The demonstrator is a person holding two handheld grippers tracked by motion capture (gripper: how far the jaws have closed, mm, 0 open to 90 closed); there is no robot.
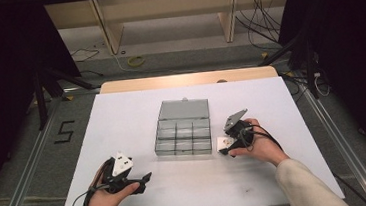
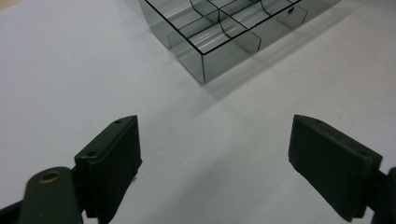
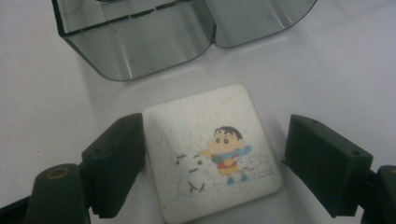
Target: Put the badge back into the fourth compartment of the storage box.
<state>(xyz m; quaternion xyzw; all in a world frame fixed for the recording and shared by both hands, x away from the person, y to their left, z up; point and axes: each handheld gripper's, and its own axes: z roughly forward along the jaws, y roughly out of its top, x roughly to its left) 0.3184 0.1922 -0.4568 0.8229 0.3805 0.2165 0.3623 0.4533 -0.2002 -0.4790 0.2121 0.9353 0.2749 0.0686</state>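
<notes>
A clear grey plastic compartment box [image 1: 183, 133] lies open at the table's middle, its lid [image 1: 183, 109] folded back; its corner [image 2: 219, 42] and its near wall [image 3: 140, 42] fill the tops of the gripper views. A white square eraser with a cartoon print [image 3: 212, 151] lies flat on the table just right of the box [image 1: 224, 142]. My right gripper [image 3: 212, 161] stands open around the eraser, the left jaw touching its edge, the right jaw a little apart. My left gripper [image 2: 215, 163] is open over bare table at the front left [image 1: 145, 179], nothing between its jaws.
The white tabletop [image 1: 122, 123] has free room left and right of the box. Beyond the far edge stand wooden shelf legs [image 1: 109, 29] and loose cables [image 1: 259, 21] on the floor. Black curtains flank both sides.
</notes>
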